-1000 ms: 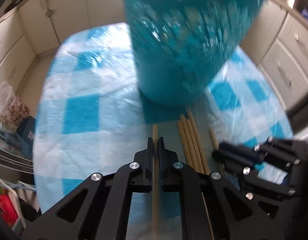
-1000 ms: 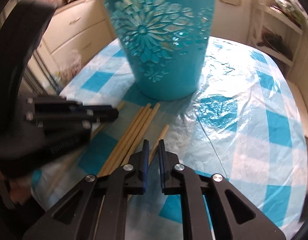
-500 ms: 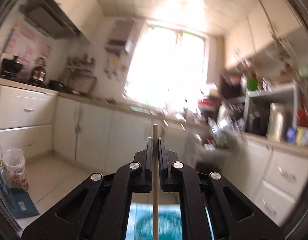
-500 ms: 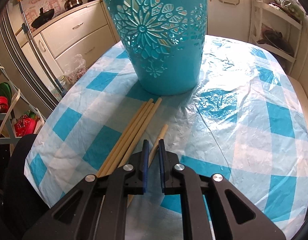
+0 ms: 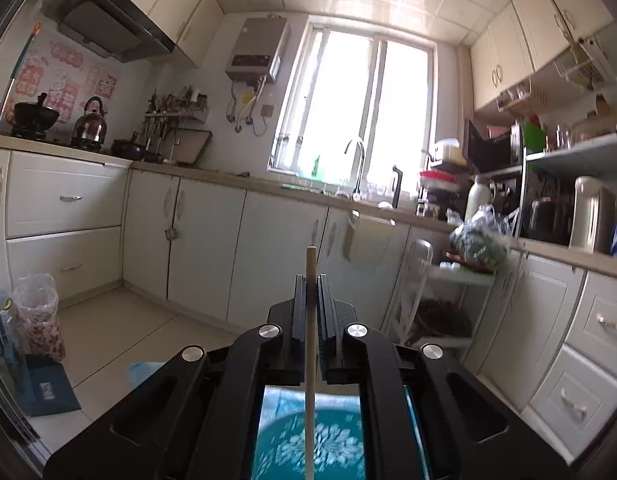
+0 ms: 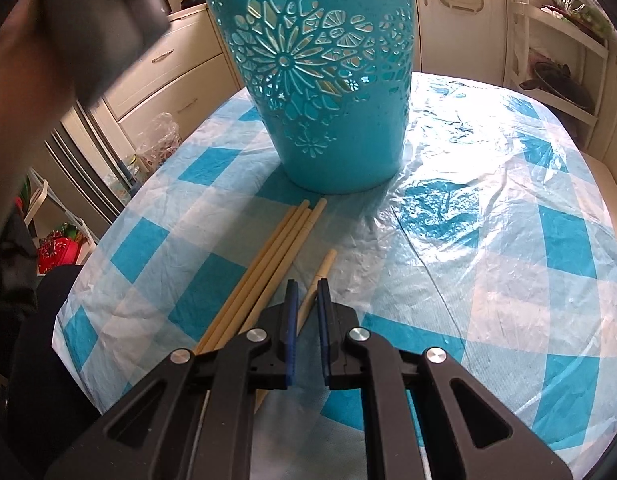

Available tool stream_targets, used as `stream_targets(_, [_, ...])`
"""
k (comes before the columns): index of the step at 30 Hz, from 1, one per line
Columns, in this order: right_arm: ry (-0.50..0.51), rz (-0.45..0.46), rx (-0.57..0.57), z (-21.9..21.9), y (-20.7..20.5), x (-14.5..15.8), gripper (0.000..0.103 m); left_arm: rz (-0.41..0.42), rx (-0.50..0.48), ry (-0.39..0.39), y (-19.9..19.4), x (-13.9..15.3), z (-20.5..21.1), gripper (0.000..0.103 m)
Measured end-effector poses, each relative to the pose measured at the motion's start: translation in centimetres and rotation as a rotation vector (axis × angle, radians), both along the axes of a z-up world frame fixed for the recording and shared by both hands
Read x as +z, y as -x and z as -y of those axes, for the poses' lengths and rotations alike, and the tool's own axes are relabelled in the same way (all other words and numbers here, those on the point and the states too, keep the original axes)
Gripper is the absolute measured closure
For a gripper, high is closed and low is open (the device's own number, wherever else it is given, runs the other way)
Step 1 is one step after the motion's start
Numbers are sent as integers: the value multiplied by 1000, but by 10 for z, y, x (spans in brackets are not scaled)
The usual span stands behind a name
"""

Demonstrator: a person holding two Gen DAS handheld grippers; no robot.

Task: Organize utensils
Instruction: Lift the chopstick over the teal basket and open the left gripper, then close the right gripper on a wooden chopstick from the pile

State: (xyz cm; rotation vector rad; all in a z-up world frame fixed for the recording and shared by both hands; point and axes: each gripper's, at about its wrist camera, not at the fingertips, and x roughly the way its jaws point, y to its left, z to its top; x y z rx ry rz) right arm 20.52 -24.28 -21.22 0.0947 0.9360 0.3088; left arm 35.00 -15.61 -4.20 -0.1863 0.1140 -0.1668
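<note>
My left gripper point(image 5: 311, 280) is shut on a wooden chopstick point(image 5: 310, 344) and holds it upright, its lower end down over the teal basket point(image 5: 332, 440) seen below the jaws. In the right wrist view the teal flower-patterned basket point(image 6: 328, 92) stands on the checked table point(image 6: 508, 240). A bundle of chopsticks point(image 6: 264, 268) lies in front of it, with a single chopstick point(image 6: 322, 272) beside them. My right gripper point(image 6: 306, 284) hovers low over that single chopstick with a narrow gap between the jaws and nothing in them. The left gripper's body point(image 6: 88, 12) shows blurred at the upper left.
White kitchen cabinets point(image 5: 268, 248), a counter with a sink tap point(image 5: 358, 168) and a shelf rack point(image 5: 448, 288) surround the table. A bag point(image 6: 160, 140) and clutter sit on the floor to the left of the table.
My left gripper lifted the chopstick off the table and tipped it upright above the basket. My right gripper stayed over the single chopstick; its jaws parted slightly.
</note>
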Motion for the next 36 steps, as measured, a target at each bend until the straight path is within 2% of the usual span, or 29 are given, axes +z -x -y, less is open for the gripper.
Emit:
stream_targets(9, [-19, -6, -10, 2, -2, 0, 92, -68, -28, -77, 10, -24, -7, 97])
stream_targets(12, [-9, -4, -22, 1, -4, 0, 91, -79, -33, -82, 15, -25, -13, 92])
stream_targets(16, [-15, -12, -45, 2, -8, 1, 81, -74, -33, -76, 22, -23, -21, 83])
stream_targets(20, [-9, -27, -64, 2, -16, 2, 81, -77, -37, -66, 26, -20, -25, 80])
stream_targets(23, [44, -24, -50, -5, -16, 3, 81, -75, -40, -67, 28, -19, -27, 77])
stream_targets(28, [211, -14, 10, -27, -14, 3, 81, -83, -47, -84, 32, -21, -23, 71])
stream_targets(30, [246, -17, 47, -32, -11, 4, 86, -85, -50, -90, 34, -22, -21, 68])
stream_targets(31, [245, -17, 69, -34, -9, 4, 92, -87, -51, -92, 35, -22, -20, 66])
stream_targets(33, [211, -19, 71, -29, -8, 3, 95, -91, -52, -95, 37, -23, -20, 64])
stream_targets(36, [78, -14, 7, -5, -7, 4, 97, -94, -47, -93, 41, -22, -22, 62])
